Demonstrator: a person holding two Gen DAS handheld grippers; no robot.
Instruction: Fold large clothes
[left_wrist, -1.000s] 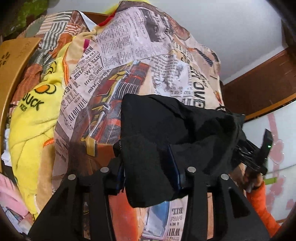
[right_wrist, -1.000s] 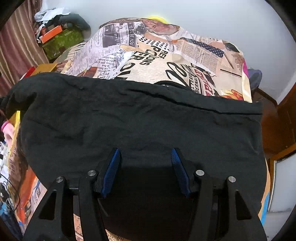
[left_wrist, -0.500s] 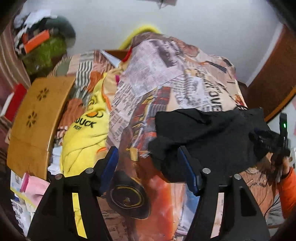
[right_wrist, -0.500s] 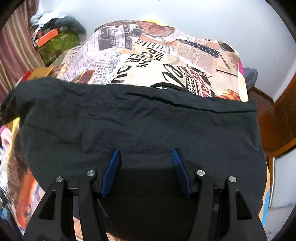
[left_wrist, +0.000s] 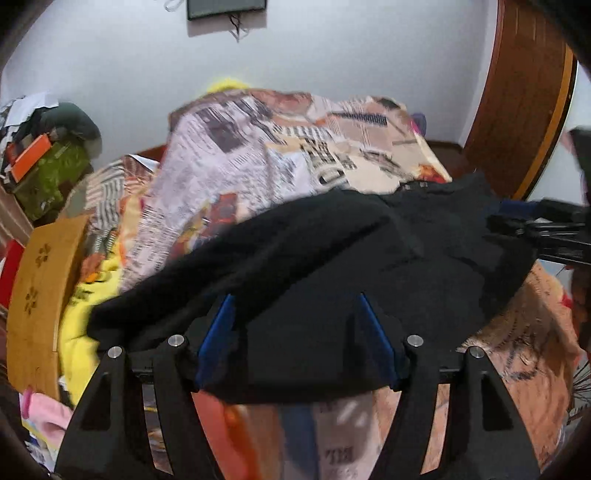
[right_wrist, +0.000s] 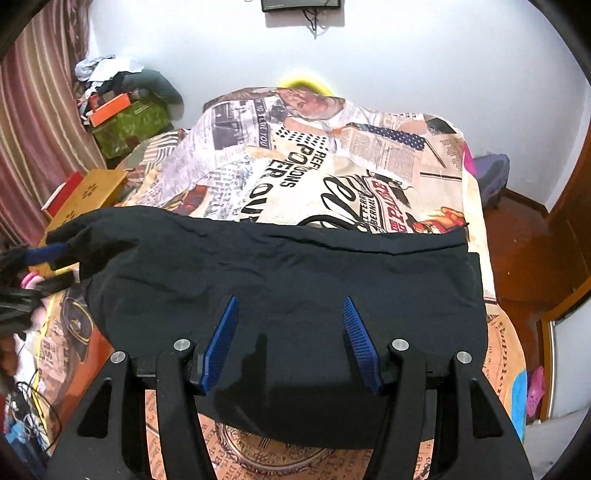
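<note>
A black garment (right_wrist: 295, 280) lies spread flat across the newspaper-print bed sheet (right_wrist: 332, 166), folded edge toward the far side. My right gripper (right_wrist: 290, 299) hovers over its near middle, blue pads wide apart and pressing nothing. In the left wrist view the garment (left_wrist: 369, 251) runs from lower left to upper right. My left gripper (left_wrist: 295, 297) stands over its near edge, jaws wide, cloth beneath them but not pinched. The left gripper (right_wrist: 51, 266) also shows at the garment's left corner. The right gripper (left_wrist: 524, 221) sits at the cloth's right end.
A yellow blanket (left_wrist: 88, 295) and a wooden board (left_wrist: 37, 295) lie left of the bed. A pile with a green box (right_wrist: 125, 122) stands by the striped curtain (right_wrist: 29, 129). A wooden door (left_wrist: 524, 92) and bare floor (right_wrist: 524, 240) are to the right.
The left gripper let go of the bunched black cloth, its jaws widened, and it swung sideways over the garment's edge. The right gripper rose a little above the cloth.
</note>
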